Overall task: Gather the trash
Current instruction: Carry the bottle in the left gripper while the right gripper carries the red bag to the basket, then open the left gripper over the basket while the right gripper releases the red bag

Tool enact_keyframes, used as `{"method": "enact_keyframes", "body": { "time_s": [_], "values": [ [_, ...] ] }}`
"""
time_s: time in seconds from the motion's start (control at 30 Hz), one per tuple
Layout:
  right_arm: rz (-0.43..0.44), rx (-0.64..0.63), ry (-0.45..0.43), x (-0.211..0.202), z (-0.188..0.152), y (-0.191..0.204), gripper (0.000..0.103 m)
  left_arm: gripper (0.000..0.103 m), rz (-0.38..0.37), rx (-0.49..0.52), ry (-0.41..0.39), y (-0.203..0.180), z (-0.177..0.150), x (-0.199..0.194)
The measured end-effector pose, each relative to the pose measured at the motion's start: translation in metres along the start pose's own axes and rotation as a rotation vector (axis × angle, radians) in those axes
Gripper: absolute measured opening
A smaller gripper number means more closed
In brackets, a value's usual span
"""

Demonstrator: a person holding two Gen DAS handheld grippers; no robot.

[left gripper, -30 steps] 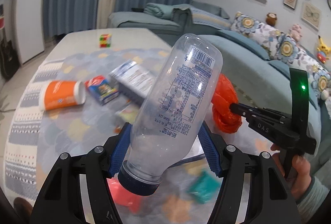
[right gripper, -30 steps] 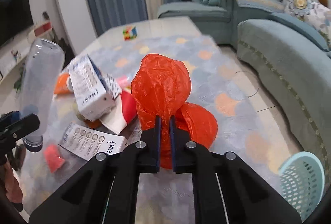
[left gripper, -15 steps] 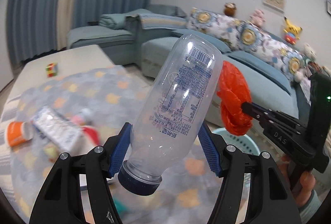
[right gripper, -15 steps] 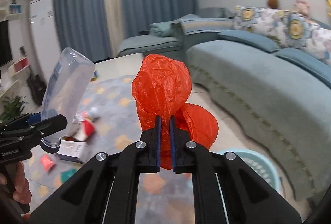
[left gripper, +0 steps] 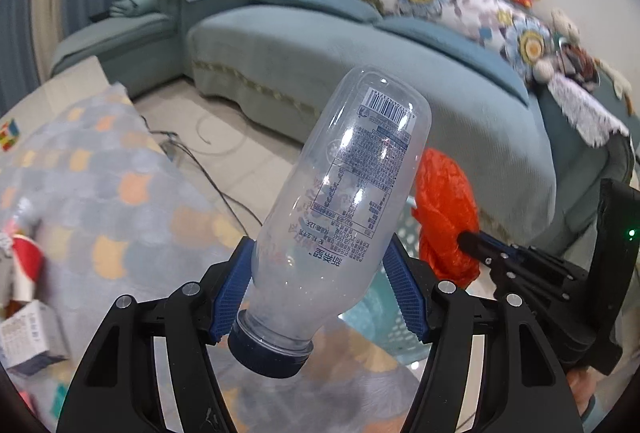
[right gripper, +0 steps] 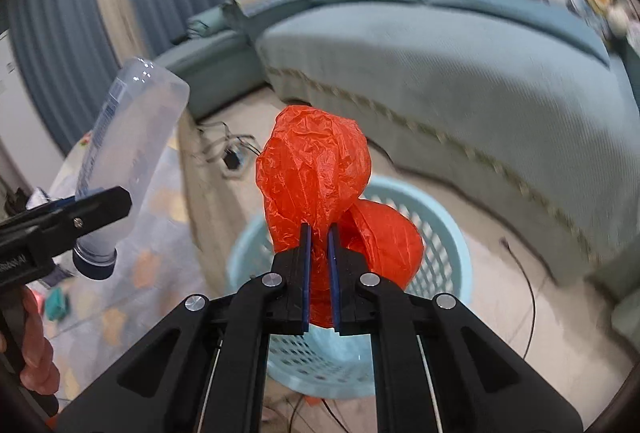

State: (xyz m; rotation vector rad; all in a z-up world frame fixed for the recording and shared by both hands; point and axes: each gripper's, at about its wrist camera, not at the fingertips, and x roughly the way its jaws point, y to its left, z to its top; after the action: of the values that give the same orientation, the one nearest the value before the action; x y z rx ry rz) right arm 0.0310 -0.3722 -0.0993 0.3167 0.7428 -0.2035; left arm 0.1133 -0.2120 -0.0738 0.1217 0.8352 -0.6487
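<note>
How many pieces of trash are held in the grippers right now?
2: a clear plastic bottle clamped cap-down in the left gripper, and a crumpled red plastic bag pinched in the right gripper above the blue basket.

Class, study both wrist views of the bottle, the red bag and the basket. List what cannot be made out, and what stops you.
- Basket inside, right wrist view: hidden by the red bag and the right gripper.
- Basket, left wrist view: mostly behind the bottle and the left gripper.
- Bottle label print, left wrist view: too small to read.
- Boxes on the table, left wrist view: cut off by the edge, blurred.
</note>
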Motion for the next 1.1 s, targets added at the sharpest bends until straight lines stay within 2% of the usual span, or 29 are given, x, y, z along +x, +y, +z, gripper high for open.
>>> {"method": "enact_keyframes", "body": {
  "time_s": [0.3,0.4,0.43,0.47,0.53,0.63,0.7,0.8,0.93,1.1],
  "values": [
    [-0.048,0.11,0.167,0.045,-0.038,-0.024,0.006,0.064,0.003,0.075,0.179,-0.017,-0.02,0.054],
    [-0.053,0.139,0.191,0.05,-0.047,-0.03,0.007,0.064,-0.008,0.074,0.204,-0.015,-0.023,0.06],
    [-0.05,0.145,0.197,0.051,-0.049,-0.031,0.007,0.065,-0.016,0.072,0.208,-0.015,-0.024,0.061],
    [-0.047,0.153,0.202,0.052,-0.049,-0.032,0.009,0.071,-0.018,0.07,0.209,-0.014,-0.024,0.062],
    [-0.045,0.167,0.21,0.052,-0.049,-0.035,0.01,0.078,-0.014,0.068,0.199,-0.016,-0.024,0.059],
    [-0.047,0.178,0.206,0.047,-0.049,-0.037,0.014,0.08,-0.028,0.058,0.181,-0.015,-0.023,0.051],
    [-0.045,0.186,0.198,0.043,-0.048,-0.038,0.028,0.08,-0.04,0.046,0.173,-0.012,-0.022,0.046],
    [-0.046,0.196,0.177,0.035,-0.048,-0.04,0.041,0.081,-0.058,0.022,0.151,-0.009,-0.021,0.036],
    [-0.024,0.193,0.158,0.025,-0.046,-0.036,0.041,0.082,-0.082,-0.011,0.097,-0.002,-0.02,0.013],
    [0.005,0.119,0.099,0.002,-0.038,-0.006,0.041,0.082,-0.086,-0.055,0.022,0.013,-0.022,-0.025]
  ]
}}
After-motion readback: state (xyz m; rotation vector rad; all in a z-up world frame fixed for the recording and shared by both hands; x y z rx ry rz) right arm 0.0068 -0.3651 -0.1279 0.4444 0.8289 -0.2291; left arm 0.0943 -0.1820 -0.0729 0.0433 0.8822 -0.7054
